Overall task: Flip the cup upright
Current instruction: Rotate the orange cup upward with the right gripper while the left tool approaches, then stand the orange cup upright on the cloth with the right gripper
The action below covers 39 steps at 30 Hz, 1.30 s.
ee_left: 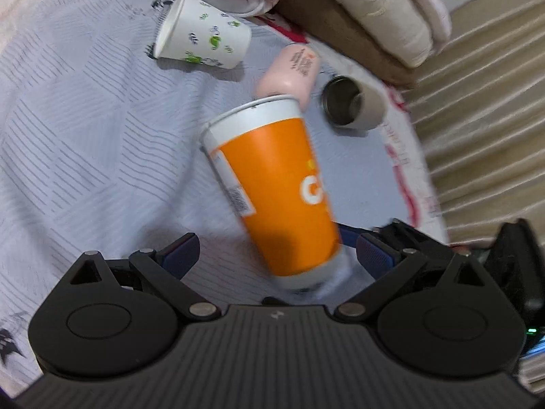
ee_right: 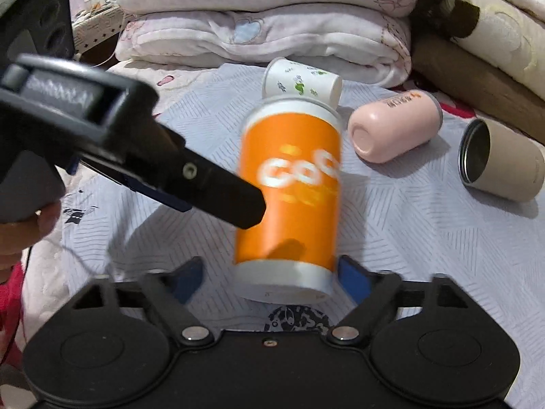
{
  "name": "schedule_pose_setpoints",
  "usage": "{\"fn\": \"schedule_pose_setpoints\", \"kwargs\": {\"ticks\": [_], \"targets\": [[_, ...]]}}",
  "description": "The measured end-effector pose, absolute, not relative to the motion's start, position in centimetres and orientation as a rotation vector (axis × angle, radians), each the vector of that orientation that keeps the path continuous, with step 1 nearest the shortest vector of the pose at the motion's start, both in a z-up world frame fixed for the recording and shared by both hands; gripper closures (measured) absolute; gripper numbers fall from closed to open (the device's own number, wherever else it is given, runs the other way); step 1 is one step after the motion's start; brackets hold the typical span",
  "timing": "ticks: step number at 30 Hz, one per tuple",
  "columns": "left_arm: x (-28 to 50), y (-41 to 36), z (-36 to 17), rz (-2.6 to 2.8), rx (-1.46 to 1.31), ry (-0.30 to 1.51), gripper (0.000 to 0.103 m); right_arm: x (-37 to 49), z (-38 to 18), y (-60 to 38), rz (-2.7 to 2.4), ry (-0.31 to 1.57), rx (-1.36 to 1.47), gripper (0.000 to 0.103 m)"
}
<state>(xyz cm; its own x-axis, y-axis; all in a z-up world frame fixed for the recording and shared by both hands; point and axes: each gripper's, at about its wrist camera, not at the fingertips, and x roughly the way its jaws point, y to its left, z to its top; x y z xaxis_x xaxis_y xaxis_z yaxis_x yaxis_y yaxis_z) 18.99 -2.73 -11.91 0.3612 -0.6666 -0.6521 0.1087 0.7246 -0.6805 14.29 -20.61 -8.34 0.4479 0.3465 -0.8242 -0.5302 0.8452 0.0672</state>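
An orange paper cup with white bands (ee_left: 276, 191) (ee_right: 289, 197) stands tilted on the pale striped bedsheet (ee_left: 85, 136), blurred by motion. Its wide rim is at the top and its narrow base is down near the grippers. My left gripper (ee_left: 277, 255) is open, its blue pads on either side of the cup's base. My right gripper (ee_right: 269, 276) is open too, with the cup's base between its fingers. The left gripper's body (ee_right: 136, 156) shows in the right wrist view, reaching to the cup from the left.
A white cup with green prints (ee_left: 201, 34) (ee_right: 303, 81), a pink cup (ee_left: 293, 68) (ee_right: 391, 129) and a beige metal-lined tumbler (ee_left: 354, 102) (ee_right: 500, 163) lie on their sides behind. Folded blankets (ee_right: 265, 17) are stacked at the back. The bed edge (ee_left: 422, 184) drops off at the right.
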Motion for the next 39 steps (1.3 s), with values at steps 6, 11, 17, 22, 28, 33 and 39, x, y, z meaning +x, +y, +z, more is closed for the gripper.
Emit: {"fn": "schedule_pose_setpoints", "kwargs": {"ticks": [6, 11, 17, 22, 28, 33, 39], "targets": [[20.3, -2.5, -11.9, -0.517, -0.65, 1.098, 0.003, 16.0, -7.1, -19.5, 0.594, 0.982, -0.349, 0.009], [21.2, -3.3, -13.0, -0.482, -0.617, 1.11, 0.003, 18.5, -6.9, -19.1, 0.634, 1.04, -0.359, 0.01], [21.5, -2.5, -14.1, -0.473, -0.649, 1.088, 0.004, 20.1, -7.3, -19.5, 0.639, 1.102, -0.28, 0.024], [21.5, -3.0, -14.7, -0.51, -0.656, 1.09, 0.02, 20.5, -7.3, -20.1, 0.618, 1.135, -0.183, 0.026], [21.4, -4.2, -15.1, -0.565, -0.649, 1.104, 0.027, 19.9, -7.5, -20.8, 0.6, 1.159, -0.095, 0.026], [21.3, -4.1, -15.0, -0.58, -0.634, 1.101, 0.028, 19.7, -7.6, -20.9, 0.597, 1.158, -0.071, 0.026], [20.7, -3.8, -13.2, -0.596, -0.532, 1.05, 0.029, 18.8, -7.2, -20.5, 0.609, 1.099, -0.081, 0.026]]}}
